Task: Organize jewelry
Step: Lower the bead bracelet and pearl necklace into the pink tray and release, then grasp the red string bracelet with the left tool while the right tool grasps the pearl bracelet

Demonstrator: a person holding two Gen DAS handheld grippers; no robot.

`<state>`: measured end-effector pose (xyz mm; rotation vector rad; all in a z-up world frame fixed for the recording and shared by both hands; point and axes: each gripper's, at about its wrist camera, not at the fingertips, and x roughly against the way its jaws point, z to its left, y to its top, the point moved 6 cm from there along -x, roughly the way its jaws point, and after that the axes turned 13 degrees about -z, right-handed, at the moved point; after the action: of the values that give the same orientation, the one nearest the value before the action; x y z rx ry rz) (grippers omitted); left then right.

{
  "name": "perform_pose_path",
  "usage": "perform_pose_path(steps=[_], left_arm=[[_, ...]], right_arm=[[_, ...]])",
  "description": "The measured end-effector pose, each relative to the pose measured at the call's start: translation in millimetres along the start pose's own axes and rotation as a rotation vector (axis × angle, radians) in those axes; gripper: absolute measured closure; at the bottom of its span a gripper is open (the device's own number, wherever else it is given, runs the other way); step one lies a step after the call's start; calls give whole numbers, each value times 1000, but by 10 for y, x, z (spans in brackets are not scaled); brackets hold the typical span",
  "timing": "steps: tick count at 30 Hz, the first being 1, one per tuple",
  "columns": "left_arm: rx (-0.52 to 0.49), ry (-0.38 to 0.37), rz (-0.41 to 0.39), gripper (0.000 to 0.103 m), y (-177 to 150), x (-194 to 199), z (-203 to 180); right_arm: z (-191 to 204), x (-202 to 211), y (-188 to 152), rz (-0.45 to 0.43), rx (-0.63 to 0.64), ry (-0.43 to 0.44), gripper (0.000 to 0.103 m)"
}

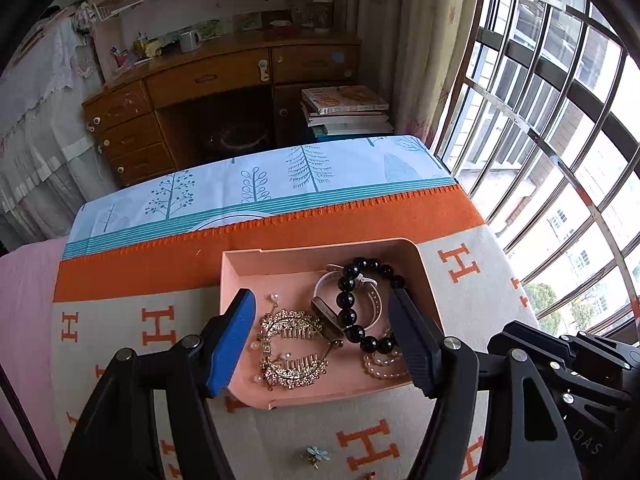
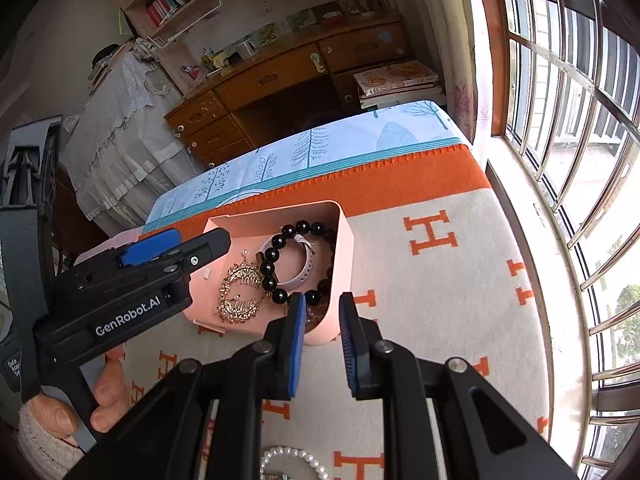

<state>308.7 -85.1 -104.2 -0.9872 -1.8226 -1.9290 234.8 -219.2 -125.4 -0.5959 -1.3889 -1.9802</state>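
A pink tray [image 1: 428, 276] [image 2: 344, 248] on the orange-and-cream blanket holds a black bead bracelet [image 1: 347, 300] [image 2: 269, 268], a white watch [image 1: 374, 308] [image 2: 306, 270], two gold hair combs [image 1: 290, 350] [image 2: 238, 292] and a pearl bracelet [image 1: 382, 364]. My left gripper [image 1: 322, 304] [image 2: 196, 240] is open and empty, hovering over the tray. My right gripper [image 2: 322, 304] is open and empty at the tray's near right corner. A pearl bracelet [image 2: 292, 458] and a small blue flower piece [image 1: 316, 455] lie on the blanket in front of the tray.
The blanket [image 2: 440, 280] covers a bed beside a barred window [image 2: 560, 120] on the right. A wooden desk [image 1: 224, 80] and a stack of books [image 1: 344, 110] stand beyond the bed's far edge.
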Motion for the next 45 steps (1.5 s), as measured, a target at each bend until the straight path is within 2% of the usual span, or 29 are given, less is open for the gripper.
perform_pose_path(steps=[5,9,16,20,26,33,45], left_arm=[[4,13,0,35,-67,241,119],[-7,23,-5,27,-148,497,154],[-29,14,-14,25,-326,966,140],[-43,8,-24,23,-464,1219,126],[-16,-8,-22,22,-718,1468,160],[33,-22,-3,22,-1088,1513,211],[114,51,54,22,-1697,1242,466]], right_arm=[[90,159,-78,1,35,9,86],[184,323,-149,-4,64,17,86],[325,620,-280,-18,119,33,85],[400,799,-379,-31,145,50,79],[452,968,-585,-38,184,61,78],[387,930,-847,-3,202,60,78],[70,547,-1317,117,146,34,78]])
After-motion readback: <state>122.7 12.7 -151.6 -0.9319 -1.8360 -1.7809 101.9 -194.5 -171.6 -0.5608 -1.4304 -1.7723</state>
